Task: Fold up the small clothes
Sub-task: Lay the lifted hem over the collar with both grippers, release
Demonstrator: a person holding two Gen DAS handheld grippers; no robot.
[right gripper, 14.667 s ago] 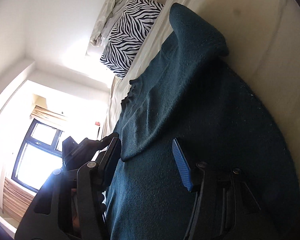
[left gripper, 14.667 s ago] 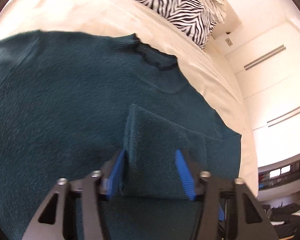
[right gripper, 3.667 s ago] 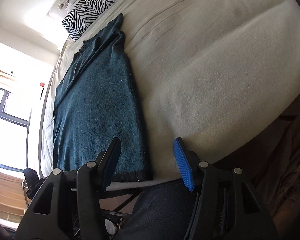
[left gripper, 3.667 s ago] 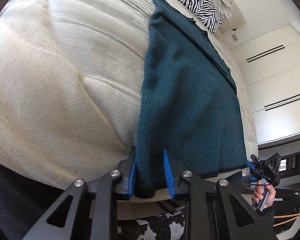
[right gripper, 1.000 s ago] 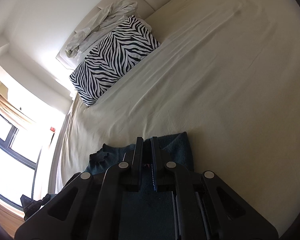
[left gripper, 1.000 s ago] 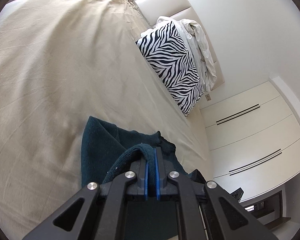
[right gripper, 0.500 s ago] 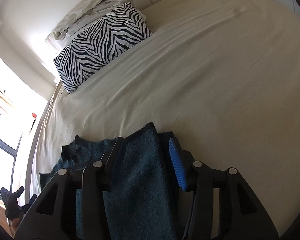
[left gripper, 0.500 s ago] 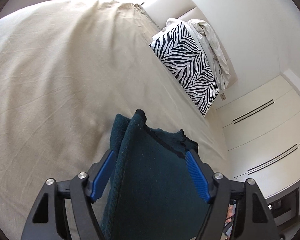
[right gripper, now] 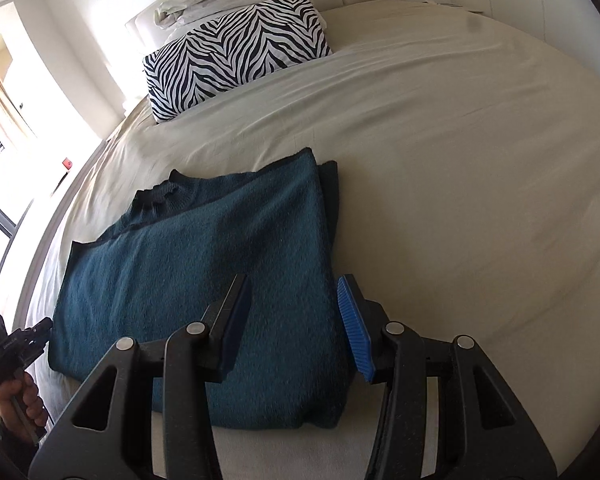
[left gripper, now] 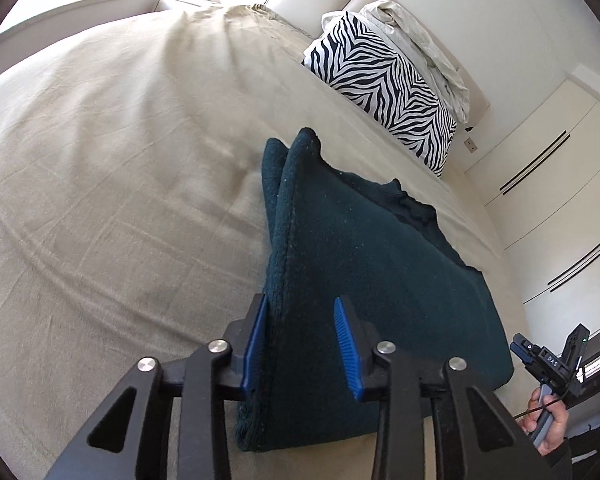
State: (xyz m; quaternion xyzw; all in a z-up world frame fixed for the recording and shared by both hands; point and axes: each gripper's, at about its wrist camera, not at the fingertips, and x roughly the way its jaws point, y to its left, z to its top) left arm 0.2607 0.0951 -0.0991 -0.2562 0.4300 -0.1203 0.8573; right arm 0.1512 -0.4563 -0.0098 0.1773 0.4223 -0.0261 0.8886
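The left gripper (left gripper: 302,340) hangs spread over the folded teal sweater (right gripper: 204,264) on the bed (right gripper: 460,160); its near edge hides behind both claws. The right gripper (right gripper: 296,320) is equally spread. Zebra pillow (right gripper: 236,52) at 12 o'clock.

Only one piece of lettering can be read. In the left wrist view, the right gripper (left gripper: 518,354) shows at the lower right edge, held in the person's right hand (left gripper: 550,432), and its black body carries the small white letters "DAS". In the right wrist view, the left gripper (right gripper: 46,326) at the lower left edge bears a faint pale marking on its black body, too small and blurred to make out. The zebra-print pillow (right gripper: 236,56), the wall socket plate (left gripper: 471,145) and the small red item (right gripper: 65,164) by the window show no legible text.
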